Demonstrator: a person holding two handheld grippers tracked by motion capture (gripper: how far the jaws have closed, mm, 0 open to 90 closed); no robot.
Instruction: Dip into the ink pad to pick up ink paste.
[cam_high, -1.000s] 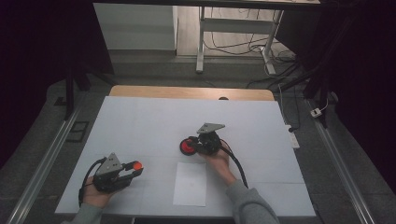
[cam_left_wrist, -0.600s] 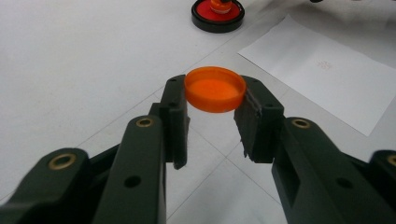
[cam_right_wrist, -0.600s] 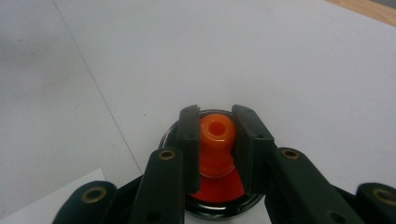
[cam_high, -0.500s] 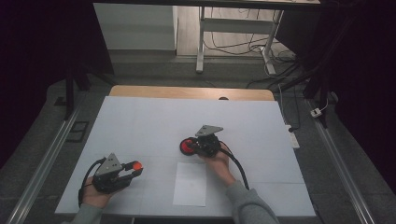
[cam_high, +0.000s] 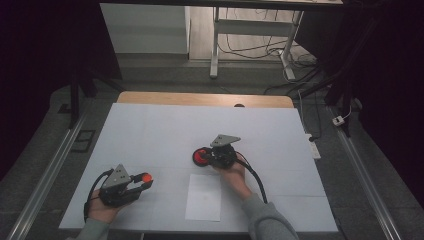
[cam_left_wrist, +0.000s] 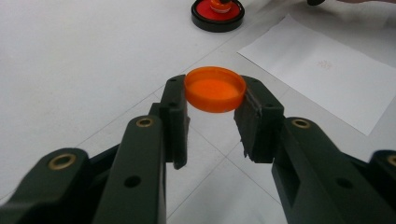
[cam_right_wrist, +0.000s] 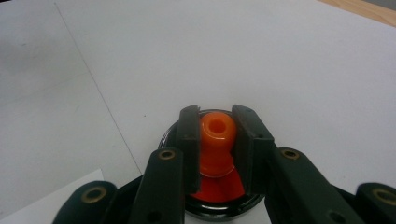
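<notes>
- The orange cap sits in the middle of the left gripper view, a little above the center. It is round and flat, with its hollow side up.
- The left gripper has its two black jaws clenched on the cap, one pad on each side of it. The cap is held above the white table.
- In the high view this gripper is at the lower left, in the person's left hand, with the cap as a small orange dot at its tip.
- The orange stamp is low in the middle of the right gripper view. It has a round knob on top with a hole in it.
- The right gripper squeezes the stamp's knob between its pads.
- The stamp stands down in the red ink pad, a round dish with a black rim.
- In the high view the ink pad is in the middle of the frame, and the right gripper is right on it.
- A white sheet of paper lies flat just below the ink pad, in the lower middle of the high view.
</notes>
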